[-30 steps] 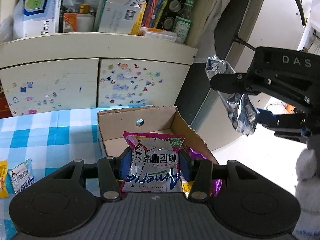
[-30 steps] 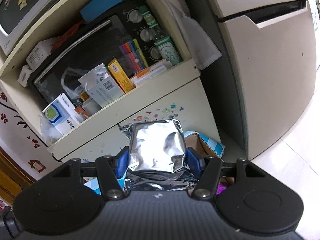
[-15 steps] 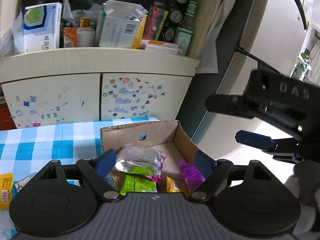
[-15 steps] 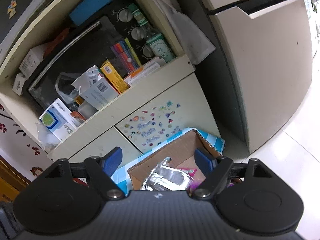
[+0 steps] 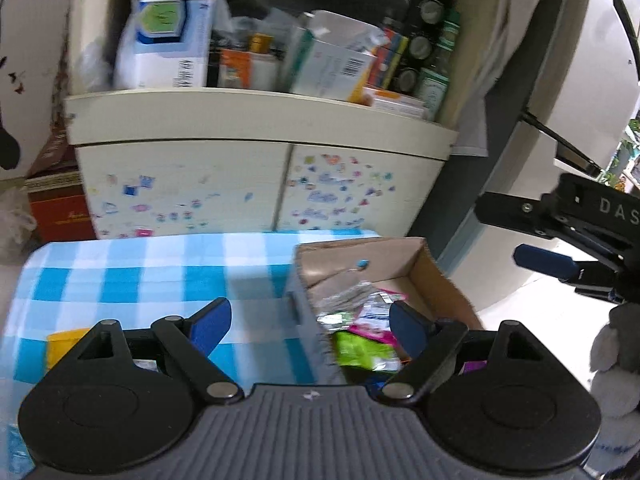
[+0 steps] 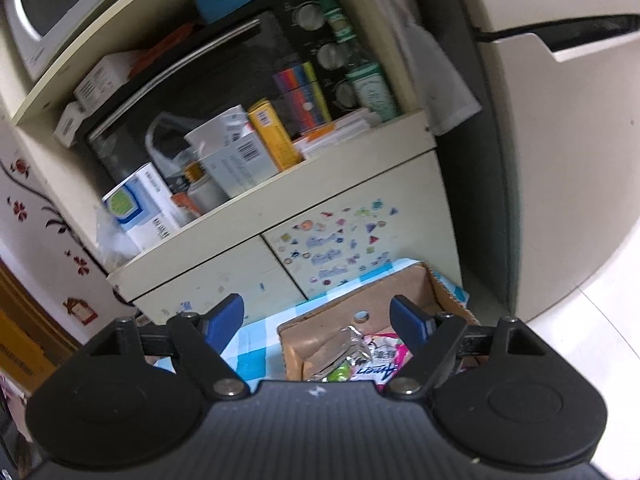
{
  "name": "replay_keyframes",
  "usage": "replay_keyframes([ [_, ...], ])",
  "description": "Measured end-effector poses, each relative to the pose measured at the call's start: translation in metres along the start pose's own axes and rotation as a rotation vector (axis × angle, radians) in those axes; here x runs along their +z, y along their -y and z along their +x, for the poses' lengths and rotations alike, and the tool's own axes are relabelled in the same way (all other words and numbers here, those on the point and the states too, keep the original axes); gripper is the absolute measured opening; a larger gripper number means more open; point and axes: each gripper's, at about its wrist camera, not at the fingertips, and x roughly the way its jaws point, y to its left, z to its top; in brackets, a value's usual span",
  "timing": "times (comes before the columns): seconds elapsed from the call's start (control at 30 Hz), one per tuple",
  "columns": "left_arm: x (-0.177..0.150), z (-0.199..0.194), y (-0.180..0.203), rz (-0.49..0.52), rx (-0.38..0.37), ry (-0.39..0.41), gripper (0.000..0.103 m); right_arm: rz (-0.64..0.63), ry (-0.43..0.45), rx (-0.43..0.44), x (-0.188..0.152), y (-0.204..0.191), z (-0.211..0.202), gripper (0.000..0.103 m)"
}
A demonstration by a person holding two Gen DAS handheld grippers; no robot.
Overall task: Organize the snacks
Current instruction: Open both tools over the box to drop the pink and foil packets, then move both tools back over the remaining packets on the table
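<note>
Lying in the brown cardboard box [image 6: 404,300] at 5 o'clock on the blue-checked counter [image 5: 160,272], a pink snack packet [image 6: 384,360] reads "Amer"; both grippers' fingers [image 5: 212,322] [image 6: 224,320] gape, empty; "DAS" marks the right gripper [image 5: 560,256].

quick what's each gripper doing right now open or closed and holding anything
Left gripper: open, holding nothing, above the checked tablecloth and the edge of the cardboard box.
Right gripper: open, holding nothing, above the box.
</note>
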Motion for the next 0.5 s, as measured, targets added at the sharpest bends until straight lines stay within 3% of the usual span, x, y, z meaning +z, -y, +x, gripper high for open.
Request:
replay_keyframes([
  [0.5,0.007,-0.033,-0.095,-0.130,0.128,0.052,0.091,-0.126,-0.041,0.053,-0.017,-0.032,0.013,0.082],
])
